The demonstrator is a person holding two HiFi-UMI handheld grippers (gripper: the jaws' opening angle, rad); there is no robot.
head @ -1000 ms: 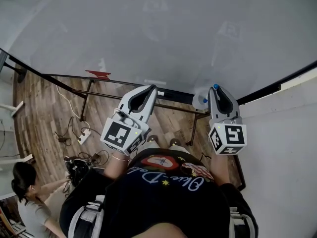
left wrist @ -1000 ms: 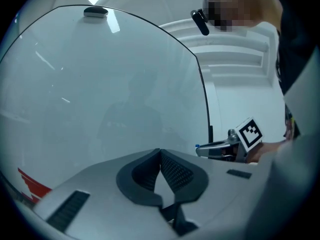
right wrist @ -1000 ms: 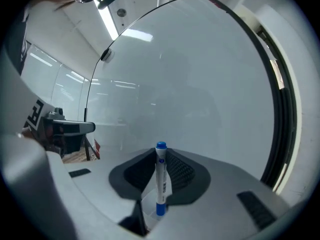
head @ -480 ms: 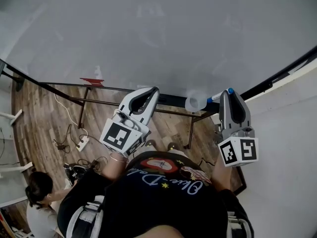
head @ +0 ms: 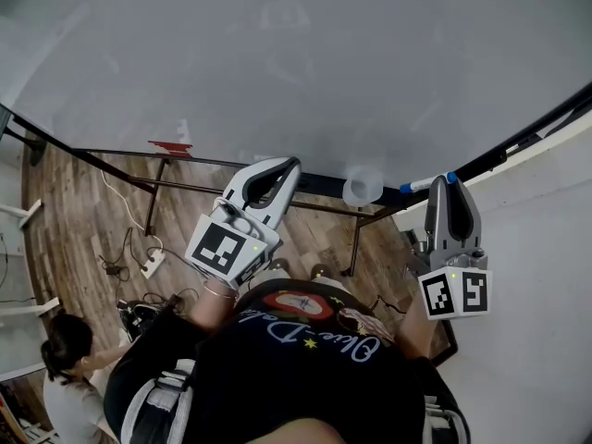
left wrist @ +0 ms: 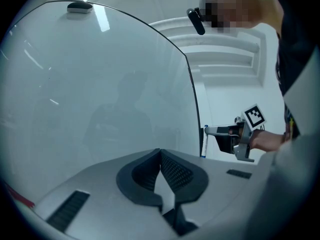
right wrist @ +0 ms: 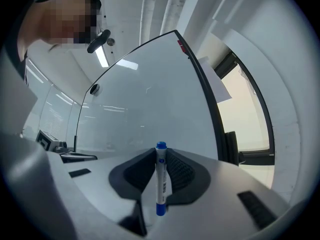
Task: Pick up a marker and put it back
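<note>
A white marker with blue cap [right wrist: 161,179] stands crosswise between the pads of my right gripper [right wrist: 161,153], which is shut on it. In the head view that right gripper [head: 450,181] is at the whiteboard's lower right corner, and the marker [head: 421,186] sticks out to the left of its tips. A translucent cup [head: 363,188] hangs on the board's lower edge, a short way left of the marker. My left gripper [head: 294,163] is held near the board's bottom edge; its jaws [left wrist: 160,153] are shut with nothing between them. The left gripper view also shows the right gripper [left wrist: 240,138] with the marker [left wrist: 202,142].
The big whiteboard [head: 277,63] fills the upper view, on a black metal stand [head: 157,202]. A red thing [head: 171,146] sits on its lower edge at left. Cables and a power strip [head: 153,265] lie on the wood floor. A person [head: 65,368] crouches at bottom left. A white wall [head: 536,276] rises at right.
My right gripper has carried the marker to the right, away from the translucent cup, toward the board's corner. The left gripper has hardly moved.
</note>
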